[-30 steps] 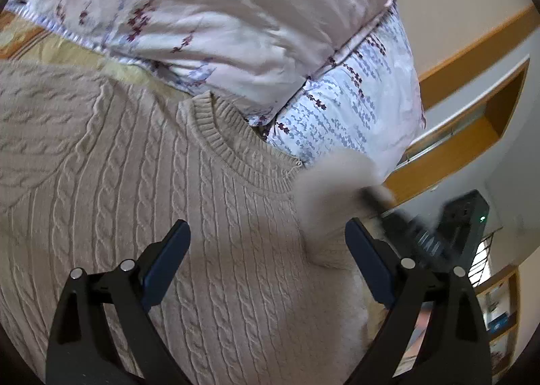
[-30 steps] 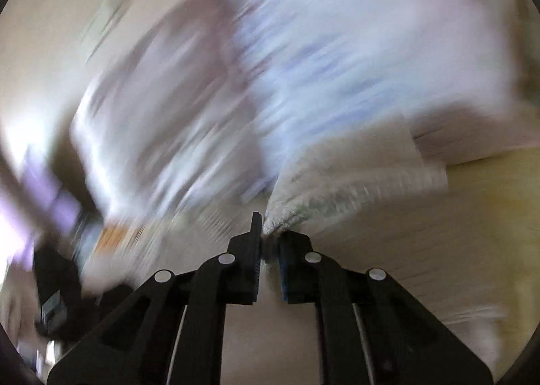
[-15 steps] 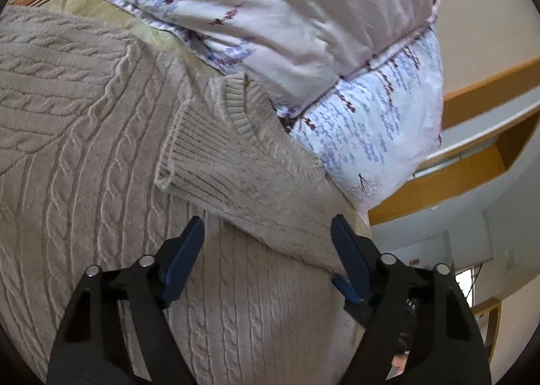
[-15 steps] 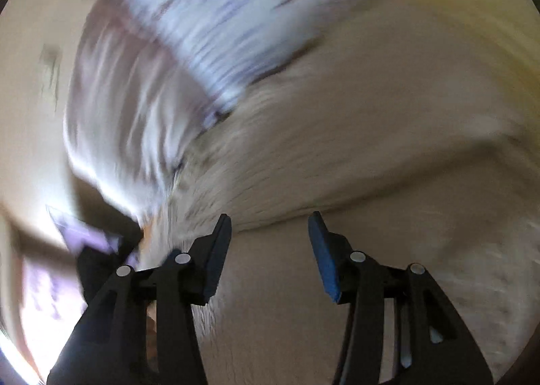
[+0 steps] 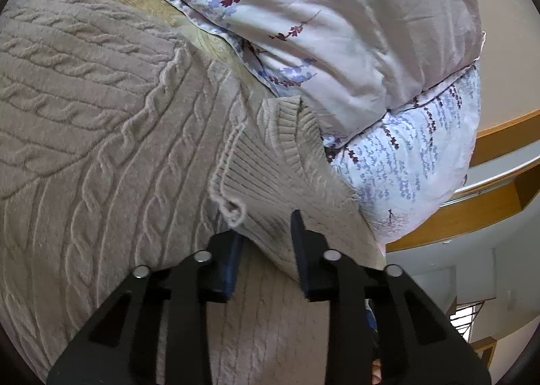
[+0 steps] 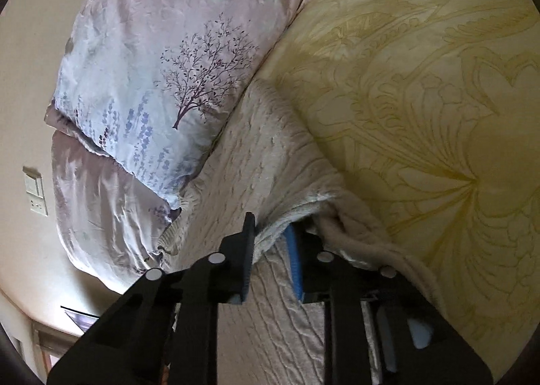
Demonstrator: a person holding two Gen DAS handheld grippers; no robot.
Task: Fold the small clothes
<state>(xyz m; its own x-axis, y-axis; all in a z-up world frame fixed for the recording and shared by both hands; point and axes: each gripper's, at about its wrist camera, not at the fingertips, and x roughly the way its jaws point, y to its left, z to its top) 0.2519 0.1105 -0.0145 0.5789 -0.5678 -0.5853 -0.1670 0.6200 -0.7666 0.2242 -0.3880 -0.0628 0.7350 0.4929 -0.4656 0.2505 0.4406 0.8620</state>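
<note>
A beige cable-knit sweater (image 5: 101, 155) lies spread on the bed, its ribbed collar (image 5: 287, 135) near the pillows. One sleeve (image 5: 270, 189) is folded across the chest. My left gripper (image 5: 266, 236) is closed around the ribbed cuff end of that sleeve. In the right wrist view the sweater (image 6: 256, 155) shows as a folded edge, and my right gripper (image 6: 270, 236) is closed on a thick fold of its side edge.
Two floral pillows (image 5: 337, 30) are stacked just past the collar, also in the right wrist view (image 6: 162, 74). A yellow patterned bedspread (image 6: 422, 81) lies under the sweater. A wooden ledge (image 5: 499, 202) and a wall switch (image 6: 35, 196) stand beyond the bed.
The right gripper laid the sleeve across the chest, let go, then closed on the sweater's side fold. The left gripper went from wide open to closed on the sleeve cuff.
</note>
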